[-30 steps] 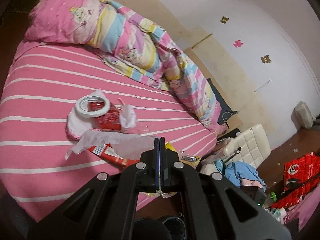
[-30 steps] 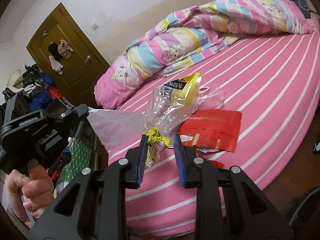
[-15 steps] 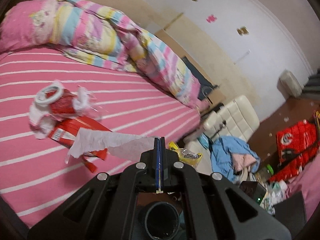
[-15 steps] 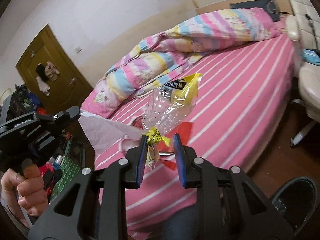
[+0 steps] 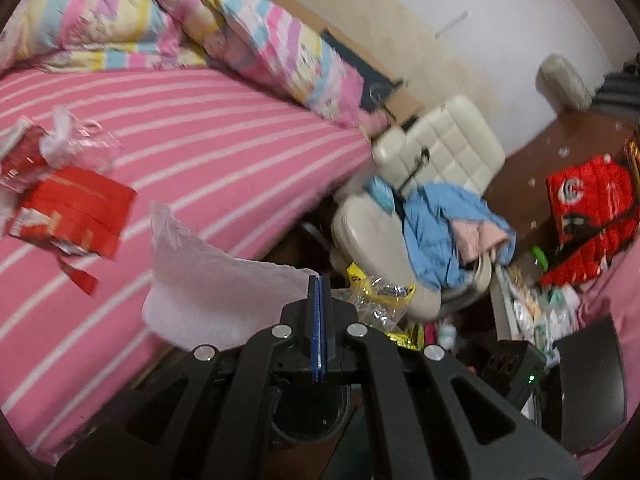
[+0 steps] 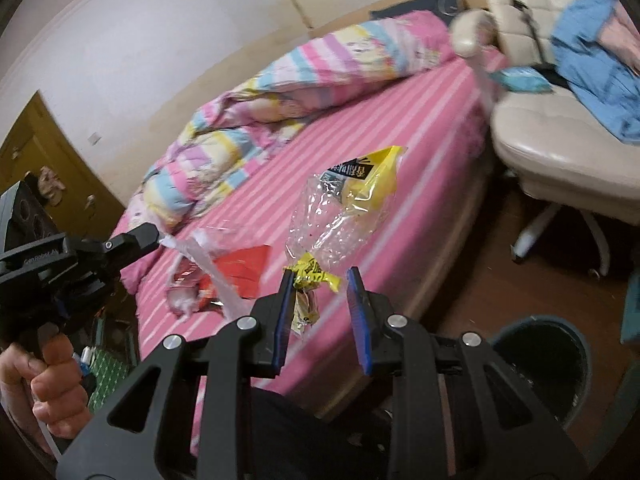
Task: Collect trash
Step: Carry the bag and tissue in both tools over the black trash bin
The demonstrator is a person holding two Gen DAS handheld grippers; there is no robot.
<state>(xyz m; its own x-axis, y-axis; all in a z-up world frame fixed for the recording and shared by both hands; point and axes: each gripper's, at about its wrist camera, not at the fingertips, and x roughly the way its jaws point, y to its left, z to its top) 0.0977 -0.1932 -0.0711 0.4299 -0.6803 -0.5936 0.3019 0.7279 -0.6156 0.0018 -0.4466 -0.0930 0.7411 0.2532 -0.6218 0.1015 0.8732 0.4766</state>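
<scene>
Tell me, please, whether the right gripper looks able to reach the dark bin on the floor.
Probably yes: the bin stands open just beside the right gripper, with nothing between them. Its fingers are spread, the clear wrapper barely caught.

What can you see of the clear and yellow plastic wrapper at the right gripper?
The plastic wrapper is crinkled clear film with a yellow printed top bearing a dark label, and a twisted yellow neck low down. It stands upright off the bed, its neck against the left finger of the right gripper, whose jaws are parted, so the hold looks loose. A short tail hangs below. The left view shows it beside the left gripper.
</scene>
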